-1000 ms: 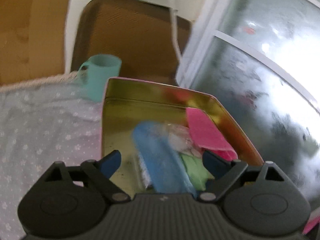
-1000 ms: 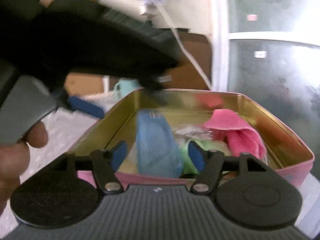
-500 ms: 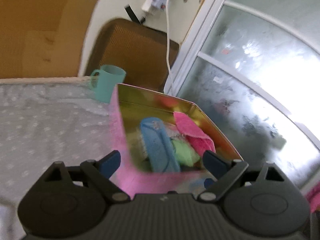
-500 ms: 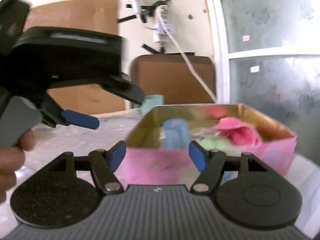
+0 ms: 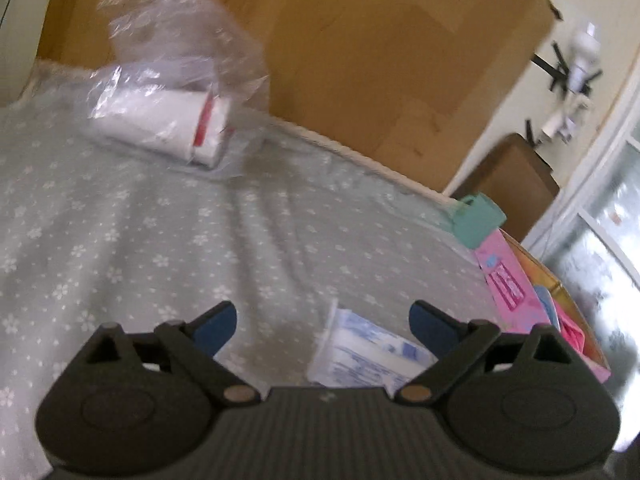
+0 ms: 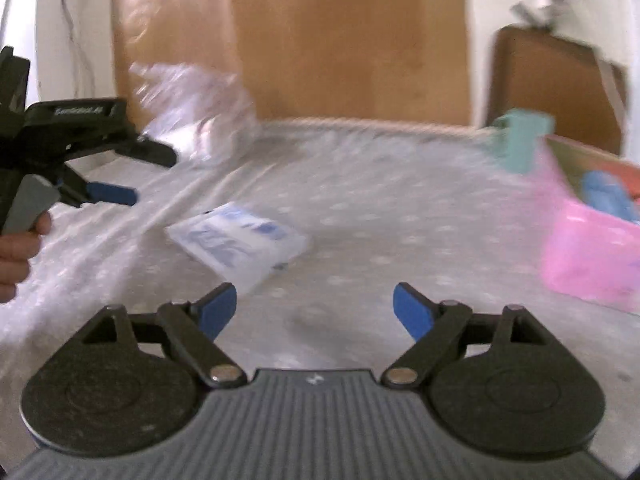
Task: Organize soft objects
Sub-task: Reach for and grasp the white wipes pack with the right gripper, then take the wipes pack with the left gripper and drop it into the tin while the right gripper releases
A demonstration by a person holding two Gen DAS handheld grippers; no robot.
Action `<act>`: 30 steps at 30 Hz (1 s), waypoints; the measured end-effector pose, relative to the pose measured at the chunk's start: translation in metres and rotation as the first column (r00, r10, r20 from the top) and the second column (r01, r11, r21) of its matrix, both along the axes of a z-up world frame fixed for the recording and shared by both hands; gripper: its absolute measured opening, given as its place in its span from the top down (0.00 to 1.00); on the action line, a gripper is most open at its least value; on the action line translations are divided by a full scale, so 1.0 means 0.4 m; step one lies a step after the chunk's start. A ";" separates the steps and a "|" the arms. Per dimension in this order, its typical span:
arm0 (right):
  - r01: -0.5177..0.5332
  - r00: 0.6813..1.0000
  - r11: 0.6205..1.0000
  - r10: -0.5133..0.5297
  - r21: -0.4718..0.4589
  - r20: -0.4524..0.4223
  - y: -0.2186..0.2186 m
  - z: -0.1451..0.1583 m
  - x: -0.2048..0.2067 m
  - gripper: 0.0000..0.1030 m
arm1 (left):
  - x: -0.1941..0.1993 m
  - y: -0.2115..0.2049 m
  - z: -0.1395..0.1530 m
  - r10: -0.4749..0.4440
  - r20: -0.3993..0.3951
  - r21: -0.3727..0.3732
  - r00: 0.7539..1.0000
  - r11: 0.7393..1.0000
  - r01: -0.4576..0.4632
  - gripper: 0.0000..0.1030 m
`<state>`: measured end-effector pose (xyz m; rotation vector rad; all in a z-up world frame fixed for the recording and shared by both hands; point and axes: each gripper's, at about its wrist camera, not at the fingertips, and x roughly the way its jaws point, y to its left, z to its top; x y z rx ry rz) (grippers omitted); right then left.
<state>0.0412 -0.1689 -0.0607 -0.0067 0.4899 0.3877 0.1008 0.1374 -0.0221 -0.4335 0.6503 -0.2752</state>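
Beside the blurred pink tin (image 6: 588, 256), both tools' jaws are opening, empty; packet (image 6: 240, 240) smeared.

Pale grey-green tablecloth (image 5: 168, 240), white flower print. Pink tin (image 6: 588, 256), gold inside. Teal mug (image 5: 478, 220). White-blue packet (image 6: 240, 238). Blue gripper pads (image 6: 412, 312).

The pink tin (image 6: 588, 256) is blurred and cut off at the right edge. The packet's (image 5: 360, 356) near end is hidden behind the left hand-held gripper (image 5: 324, 320); its print is unreadable.
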 end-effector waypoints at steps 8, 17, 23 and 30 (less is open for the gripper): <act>-0.110 0.991 0.990 0.102 -0.089 -0.090 0.136 -0.008 0.106 0.53 | 0.065 -0.100 -0.076 -0.118 -0.044 0.017 0.992 0.993 0.118 0.11; 0.065 0.998 0.996 -0.065 -0.058 -0.008 -0.082 -0.021 -0.076 0.61 | -0.039 -0.334 -0.081 -0.368 -0.037 -0.030 0.929 0.930 0.367 0.17; 0.265 0.948 0.963 -0.250 -0.049 0.195 -0.252 0.052 -0.214 0.62 | -0.060 -0.547 0.020 -0.507 0.063 -0.054 0.860 0.858 0.510 0.18; 0.429 0.875 0.903 -0.418 0.009 0.246 -0.535 0.135 -0.138 0.62 | 0.057 -0.896 0.170 -0.634 0.147 0.034 0.759 0.770 0.637 0.18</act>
